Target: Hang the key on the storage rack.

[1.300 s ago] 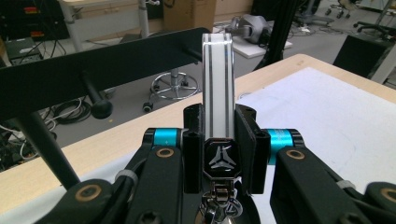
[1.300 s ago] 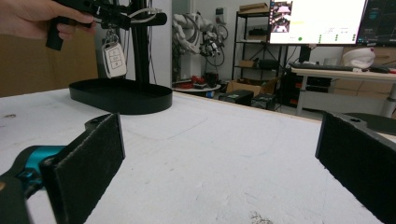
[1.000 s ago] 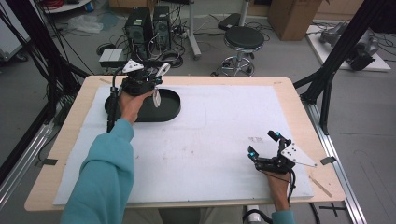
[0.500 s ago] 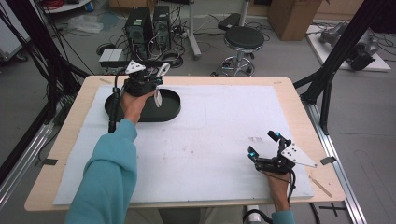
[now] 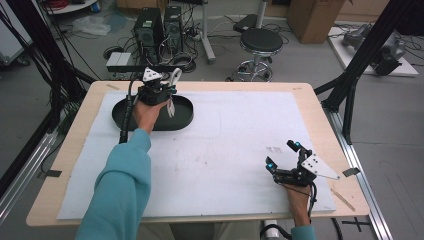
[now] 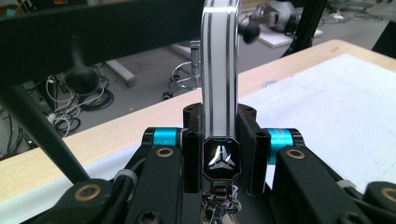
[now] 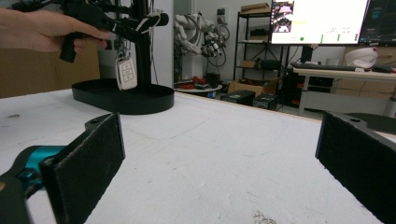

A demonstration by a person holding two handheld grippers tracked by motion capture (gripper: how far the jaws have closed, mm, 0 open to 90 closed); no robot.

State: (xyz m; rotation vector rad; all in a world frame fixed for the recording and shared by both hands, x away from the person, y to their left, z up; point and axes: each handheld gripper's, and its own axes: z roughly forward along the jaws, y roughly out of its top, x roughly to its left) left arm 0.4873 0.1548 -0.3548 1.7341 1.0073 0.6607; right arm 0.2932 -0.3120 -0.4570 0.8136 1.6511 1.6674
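White key fob [image 7: 126,73] dangling vertically

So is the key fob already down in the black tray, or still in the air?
In the air. The key fob dangles from the left gripper above the black tray, clear of its floor in the right gripper view.

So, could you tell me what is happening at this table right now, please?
A person holds a claw in each hand. The left claw is shut on a white strap with a car key fob dangling from it, held above the black oval tray at the table's far left. The right claw rests open on the white mat, near the front right corner, holding nothing.
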